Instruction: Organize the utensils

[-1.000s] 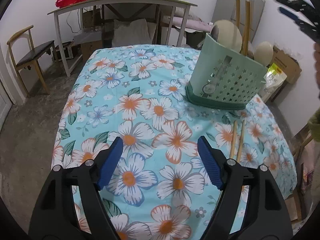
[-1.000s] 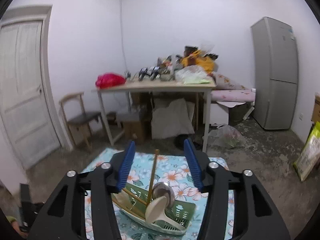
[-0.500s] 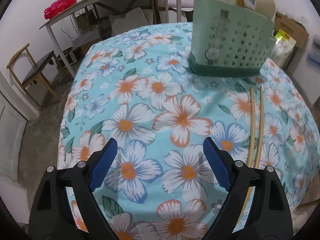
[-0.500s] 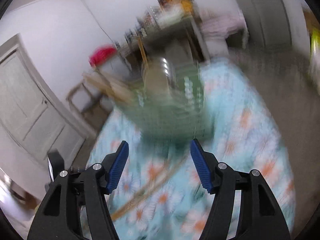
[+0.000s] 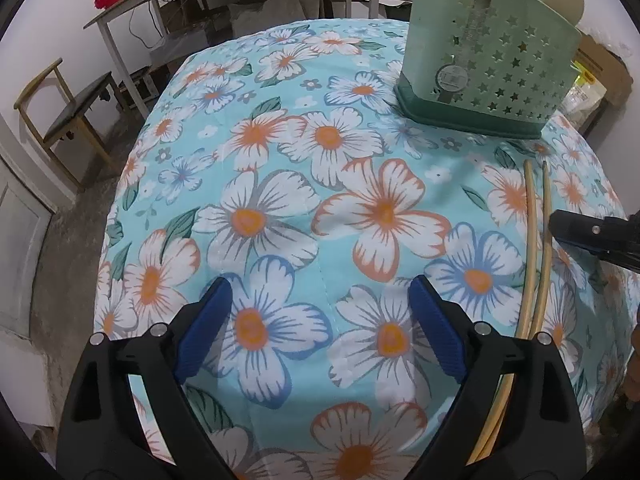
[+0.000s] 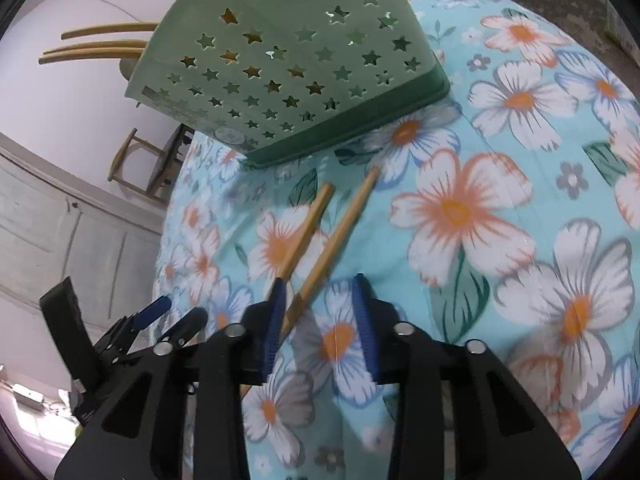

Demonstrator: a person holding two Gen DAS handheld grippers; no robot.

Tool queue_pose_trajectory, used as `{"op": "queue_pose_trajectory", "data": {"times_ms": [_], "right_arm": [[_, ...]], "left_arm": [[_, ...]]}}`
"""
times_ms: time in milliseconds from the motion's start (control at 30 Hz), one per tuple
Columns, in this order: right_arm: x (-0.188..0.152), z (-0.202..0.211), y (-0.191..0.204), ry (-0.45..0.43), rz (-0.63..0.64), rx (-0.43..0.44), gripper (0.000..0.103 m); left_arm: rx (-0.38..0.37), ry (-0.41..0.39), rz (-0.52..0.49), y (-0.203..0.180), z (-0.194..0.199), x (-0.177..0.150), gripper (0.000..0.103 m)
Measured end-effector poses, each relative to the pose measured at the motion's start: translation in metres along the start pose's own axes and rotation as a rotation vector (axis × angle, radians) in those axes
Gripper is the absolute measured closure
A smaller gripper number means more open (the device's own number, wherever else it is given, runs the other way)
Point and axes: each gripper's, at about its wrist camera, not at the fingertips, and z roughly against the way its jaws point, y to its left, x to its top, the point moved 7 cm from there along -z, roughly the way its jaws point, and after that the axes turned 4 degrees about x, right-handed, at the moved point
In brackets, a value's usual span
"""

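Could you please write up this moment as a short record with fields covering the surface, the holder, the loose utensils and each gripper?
surface: table under a floral cloth
holder: green star-punched utensil holder, upright on the cloth, with wooden sticks and pale spoon heads showing above it
loose utensils: two chopsticks lying side by side on the cloth, ends near the holder's base
left gripper: open over bare cloth, nothing between the jaws
right gripper: low over the chopsticks, jaws just been closing; one stick lies between the pads, grip not confirmed

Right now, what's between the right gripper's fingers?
In the right wrist view, one chopstick lies between the right gripper fingers; its jaws have just been closing, pads not yet pressing.
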Motion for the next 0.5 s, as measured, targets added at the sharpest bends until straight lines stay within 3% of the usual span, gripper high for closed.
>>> {"op": "queue_pose_trajectory", "data": {"times_ms": [100,233,300,400,500], "right_arm": [[0.003,-0.002,-0.001,-0.010,-0.009,-0.003,0.086],[0.006,0.002,-0.002,-0.006,0.011,-0.001,0.091],[0.007,0.005,-0.001,-0.005,0.029,-0.009,0.099],[0.008,0.012,-0.007,-0.002,0.089,-0.085,0.100],[0.005,0.016,-0.014,0.028,0.096,-0.092,0.100]], "left_arm": [[-0.005,-0.002,0.007,0.001,-0.001,0.001,0.016],[-0.017,0.004,0.004,0.001,0.000,0.003,0.016],[-0.046,-0.004,0.018,0.001,0.004,0.005,0.017],[-0.115,-0.033,0.023,-0.005,0.015,0.008,0.022],[-0.203,-0.050,-0.010,-0.024,0.026,0.007,0.027]]}}
